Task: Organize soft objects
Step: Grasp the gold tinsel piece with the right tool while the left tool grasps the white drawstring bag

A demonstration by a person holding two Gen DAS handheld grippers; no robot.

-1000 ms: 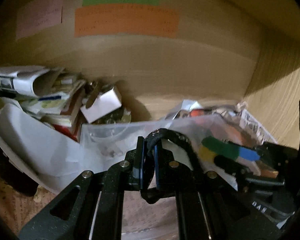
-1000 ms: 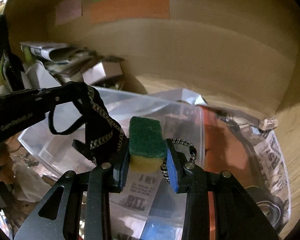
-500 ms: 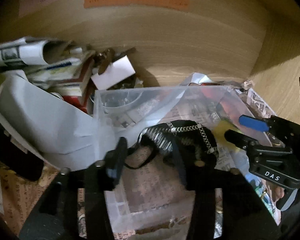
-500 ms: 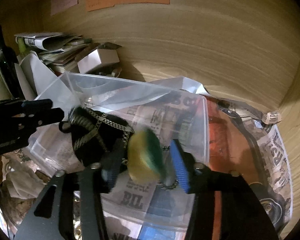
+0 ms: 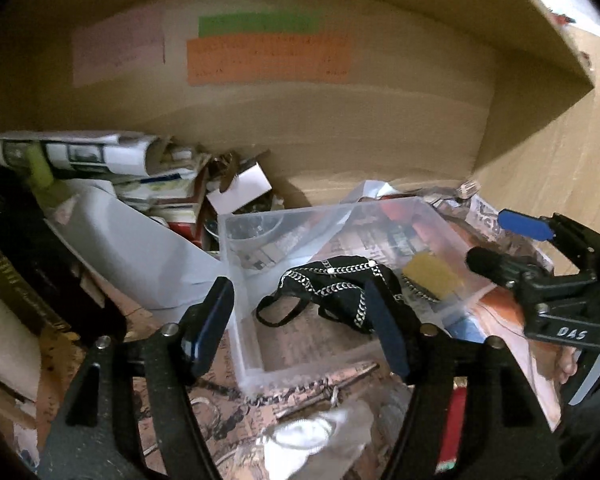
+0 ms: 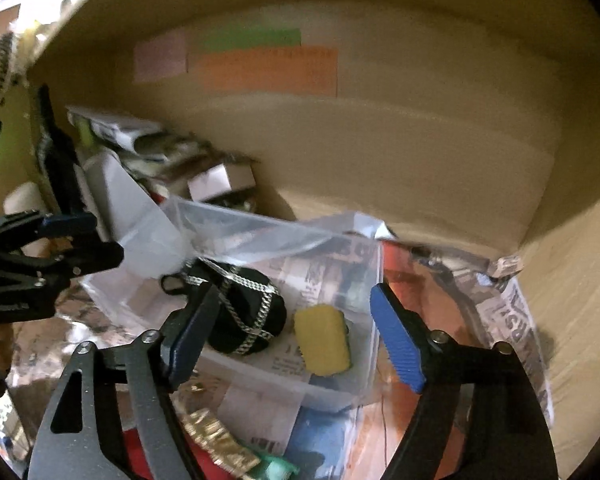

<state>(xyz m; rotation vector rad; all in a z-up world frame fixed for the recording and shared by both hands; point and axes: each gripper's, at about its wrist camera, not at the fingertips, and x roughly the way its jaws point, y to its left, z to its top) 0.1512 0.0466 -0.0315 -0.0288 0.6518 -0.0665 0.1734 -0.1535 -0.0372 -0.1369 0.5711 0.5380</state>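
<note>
A clear plastic box [image 5: 240, 280] [image 6: 364, 384] sits among papers on the shelf floor. Inside it lie a black fabric piece with silver chains [image 5: 332, 292] [image 6: 244, 316] and a yellow sponge with a green backing [image 5: 430, 278] [image 6: 322, 340]. My left gripper [image 5: 300, 328] hangs above the box's near edge, its jaws opening, nothing between the pads. My right gripper [image 6: 288, 344] hovers over the box too, jaws opening, the sponge lying free below and between them. Each gripper shows at the edge of the other's view.
A wooden back wall carries pink, green and orange paper labels [image 5: 268, 60]. Rolled newspapers [image 5: 80, 152], a white sheet [image 5: 140, 248] and a small white carton [image 5: 240, 188] crowd the left. Newspaper [image 6: 512, 320] and magazines lie under and right of the box.
Both grippers opened and pulled back upward. The black chained fabric dropped from the left gripper into the box, and the sponge dropped from the right gripper beside it.
</note>
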